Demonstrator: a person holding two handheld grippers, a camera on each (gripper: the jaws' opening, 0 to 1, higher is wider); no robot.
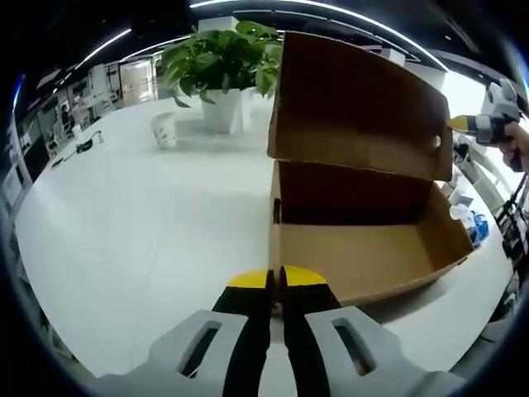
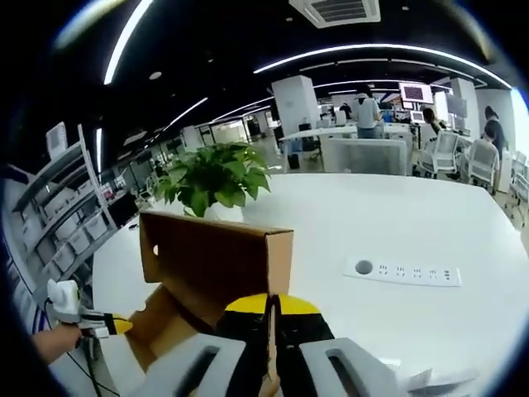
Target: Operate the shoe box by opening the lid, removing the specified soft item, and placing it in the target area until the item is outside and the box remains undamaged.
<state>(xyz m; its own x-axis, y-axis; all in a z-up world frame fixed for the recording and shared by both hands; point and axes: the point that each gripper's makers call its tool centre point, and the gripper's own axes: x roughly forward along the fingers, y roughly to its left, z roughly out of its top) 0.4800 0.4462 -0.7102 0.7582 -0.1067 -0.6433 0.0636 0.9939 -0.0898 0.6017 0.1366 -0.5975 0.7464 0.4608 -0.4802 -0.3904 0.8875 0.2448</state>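
We are working at a big white table [image 1: 124,240], and it is carrying everything here. On it the cardboard shoe box [image 1: 364,256] is standing open, and its inside is looking bare from the left gripper view, though the near wall is hiding part of the floor. The lid [image 1: 355,107] is standing up, hinged at the back of the box. We cannot see the soft item in either view, so we cannot tell where it is.

Behind the box a green potted plant [image 1: 223,62] in a white pot is sitting, and near it a small white cup [image 1: 165,130]. In the right gripper view a white power strip [image 2: 402,271] is lying flat on the table, well apart from the box.

Our left gripper [image 1: 275,277] is hovering just in front of the box wall, its 2 yellow-tipped jaws pressed together with nothing between them. Our right gripper [image 2: 271,304] is clenching the edge of the lid [image 2: 216,256], the thin cardboard passing between its 2 jaws.
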